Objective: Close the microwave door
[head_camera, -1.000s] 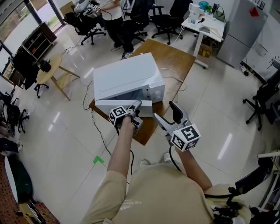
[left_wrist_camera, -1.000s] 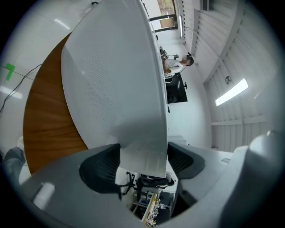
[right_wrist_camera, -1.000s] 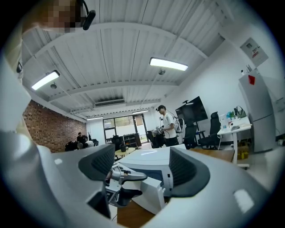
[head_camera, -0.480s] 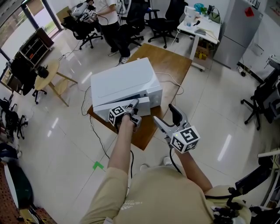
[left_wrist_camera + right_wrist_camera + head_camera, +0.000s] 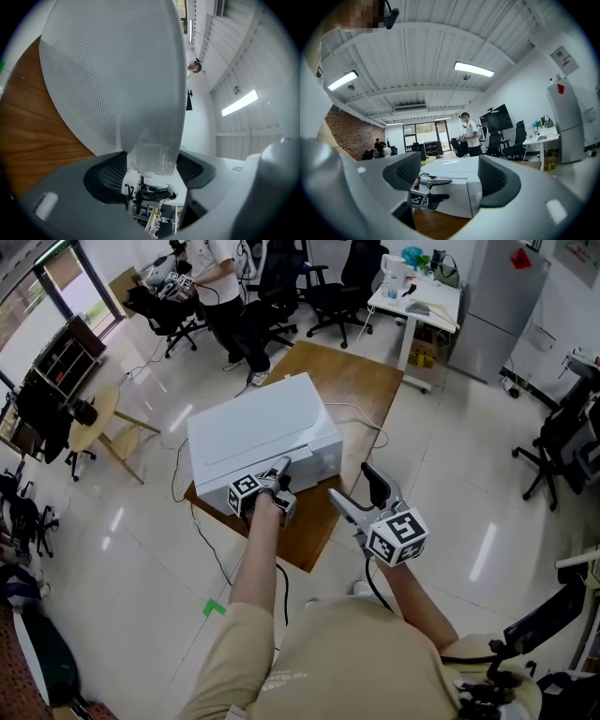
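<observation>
A white microwave [image 5: 258, 427] stands on a brown wooden table [image 5: 352, 371]. Its door [image 5: 305, 468] lies almost flat against the front. My left gripper [image 5: 281, 470] is at the door's free edge. In the left gripper view the door's perforated panel [image 5: 108, 84] fills the picture and its edge sits between the jaws of the left gripper [image 5: 151, 171], which are shut on it. My right gripper [image 5: 356, 487] hangs off the table's near corner, open and holding nothing. The right gripper view looks past its own jaws [image 5: 449, 177] at the microwave [image 5: 487, 197] and the left gripper [image 5: 447, 188].
A power cable [image 5: 211, 540] runs from the table down across the tiled floor, near a green tape mark [image 5: 214, 607]. A person [image 5: 211, 268] stands among office chairs [image 5: 328, 282] behind the table. A white desk [image 5: 422, 296] is at the back right, and a small round table [image 5: 89, 413] at the left.
The door has swung from wide open to almost against the microwave's front. My left gripper has travelled forward with it. The right gripper has stayed where it was.
</observation>
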